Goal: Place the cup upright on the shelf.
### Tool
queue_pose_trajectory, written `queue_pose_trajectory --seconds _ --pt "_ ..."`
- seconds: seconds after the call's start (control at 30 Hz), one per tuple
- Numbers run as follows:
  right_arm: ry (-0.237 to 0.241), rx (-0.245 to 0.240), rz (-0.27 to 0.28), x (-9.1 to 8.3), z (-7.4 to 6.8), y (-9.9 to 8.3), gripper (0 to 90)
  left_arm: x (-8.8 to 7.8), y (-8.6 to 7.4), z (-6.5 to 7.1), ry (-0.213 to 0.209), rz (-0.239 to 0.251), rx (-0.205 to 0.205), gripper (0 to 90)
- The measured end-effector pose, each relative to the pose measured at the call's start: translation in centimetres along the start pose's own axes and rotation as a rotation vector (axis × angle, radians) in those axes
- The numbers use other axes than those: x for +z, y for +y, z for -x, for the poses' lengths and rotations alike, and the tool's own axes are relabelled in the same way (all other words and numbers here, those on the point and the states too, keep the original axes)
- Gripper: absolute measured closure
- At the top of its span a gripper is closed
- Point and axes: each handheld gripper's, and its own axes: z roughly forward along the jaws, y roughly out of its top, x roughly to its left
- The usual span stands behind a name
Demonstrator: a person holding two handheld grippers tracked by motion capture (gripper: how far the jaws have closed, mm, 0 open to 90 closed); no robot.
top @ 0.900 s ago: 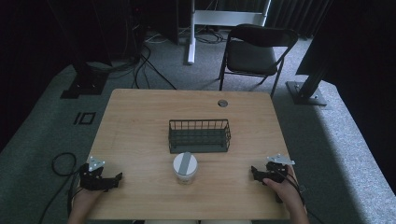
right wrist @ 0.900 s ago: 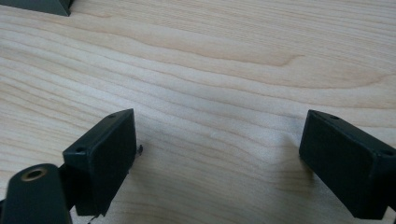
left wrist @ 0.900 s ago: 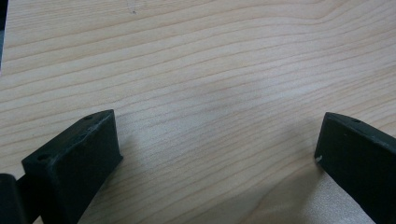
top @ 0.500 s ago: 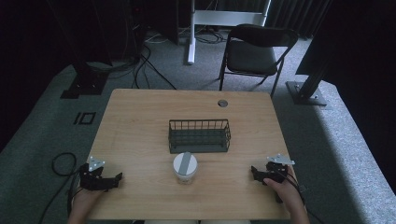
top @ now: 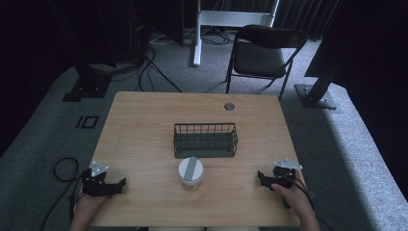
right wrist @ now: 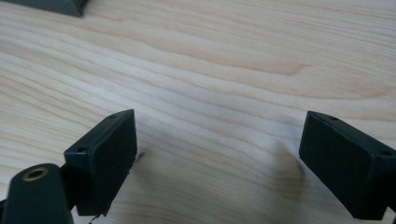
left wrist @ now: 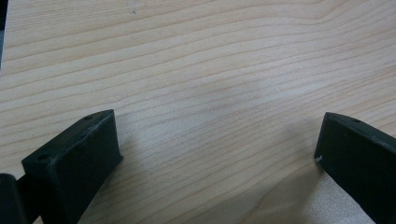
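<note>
The wire basket (top: 205, 139) stands mid-bench with nothing in it. The lidded jar (top: 190, 172) stands just in front of the basket. Left gripper (top: 118, 185) and right gripper (top: 261, 177) rest low on the bench (top: 144, 125), flanking the jar, well apart from it. Both sets of fingers (left wrist: 74, 158) are spread wide, holding nothing.

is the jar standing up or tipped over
Standing up. In the high view the jar sits on the table with its white lid facing up, just in front of the wire basket, apart from both grippers.
</note>
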Motion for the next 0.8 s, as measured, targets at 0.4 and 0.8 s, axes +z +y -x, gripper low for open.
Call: queue_pose_trajectory --seconds 0.4,0.8 --pt "0.066 -0.017 0.049 -0.2 -1.6 1.0 11.2 0.0 0.0 0.0 0.000 0.000 0.000 0.1" --pt "0.156 -0.061 0.082 -0.2 -3.8 1.6 11.3 0.0 0.0 0.0 0.000 0.000 0.000 0.1"
